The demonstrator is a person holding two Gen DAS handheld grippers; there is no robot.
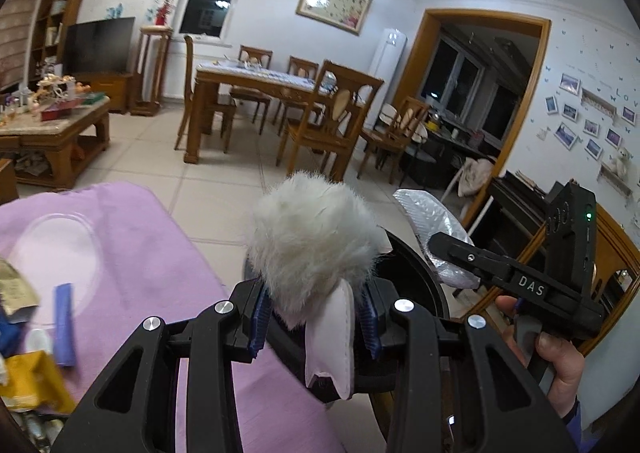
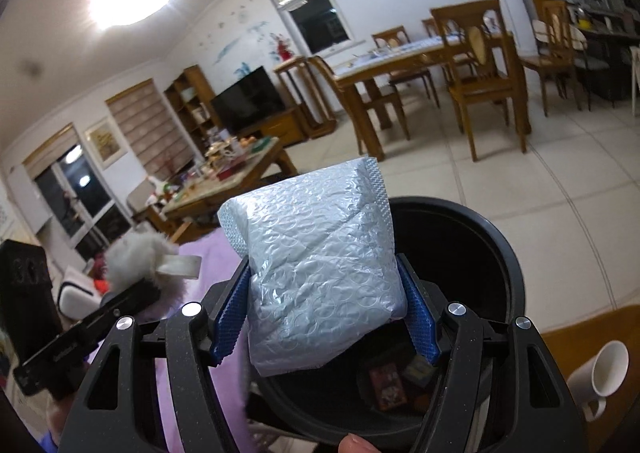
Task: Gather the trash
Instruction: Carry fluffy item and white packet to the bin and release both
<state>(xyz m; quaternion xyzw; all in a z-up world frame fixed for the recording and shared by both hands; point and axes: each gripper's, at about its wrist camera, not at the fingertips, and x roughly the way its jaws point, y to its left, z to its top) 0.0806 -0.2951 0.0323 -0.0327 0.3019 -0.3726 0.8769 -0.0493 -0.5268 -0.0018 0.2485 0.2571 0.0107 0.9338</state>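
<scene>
In the left wrist view, the left gripper (image 1: 316, 317) fills the lower centre of the frame, its blue-padded fingers (image 1: 258, 327) clenched on a white fluffy pom-pom (image 1: 308, 237) with a pale pink tag (image 1: 332, 345) hanging below it. It is carried above the dark rim of a black trash bin (image 1: 420, 277) just behind it, probably so the fluff can drop straight in. At the right of the frame the right gripper (image 1: 452, 249) holds a silvery bubble-wrap pouch (image 1: 432, 221) over the same bin. More trash, a blue wrapper (image 1: 64, 325) and a yellow packet (image 1: 32, 377), lies on the purple cloth (image 1: 160, 245) at lower left, not yet collected.

In the right wrist view, the right gripper's fingers (image 2: 420, 317) grasp the pouch (image 2: 320, 273) by its sides, at frame centre. The open bin (image 2: 480, 237) sits directly behind and below, with a few items already inside, so releasing here looks likely to land it. The pom-pom (image 2: 136, 257) shows at mid left. A white mug (image 2: 604, 373) stands at lower right beside the bin.
</scene>
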